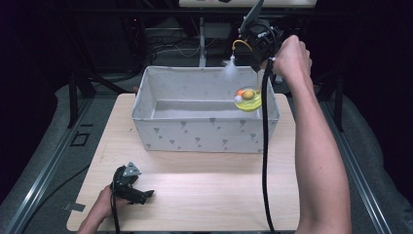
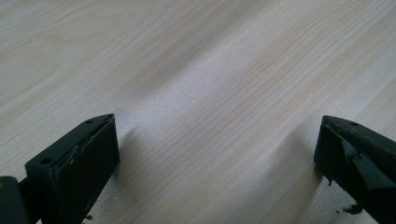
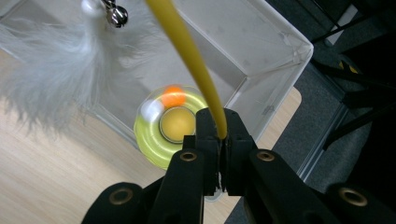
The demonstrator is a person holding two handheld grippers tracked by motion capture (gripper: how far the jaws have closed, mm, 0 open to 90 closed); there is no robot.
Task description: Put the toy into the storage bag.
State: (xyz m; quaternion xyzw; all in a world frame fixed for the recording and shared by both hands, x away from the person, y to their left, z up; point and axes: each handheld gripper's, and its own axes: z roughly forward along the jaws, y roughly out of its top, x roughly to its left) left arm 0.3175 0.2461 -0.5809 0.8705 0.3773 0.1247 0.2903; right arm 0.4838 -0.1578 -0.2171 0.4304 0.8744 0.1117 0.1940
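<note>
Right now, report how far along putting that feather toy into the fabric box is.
Done: the right gripper is shut on the toy's yellow wand and has it lifted. In hand: the yellow-green base hangs above the right end of the fabric box, with the white feather dangling. Left: lowering and releasing it. The left gripper rests open on the table.

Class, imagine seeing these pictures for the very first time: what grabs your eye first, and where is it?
The bright yellow cat toy hangs over the right end of the grey fabric box, its yellow wand pinched in the raised right gripper, with a white feather dangling. The left gripper rests open on the wooden table, near-left.
</note>
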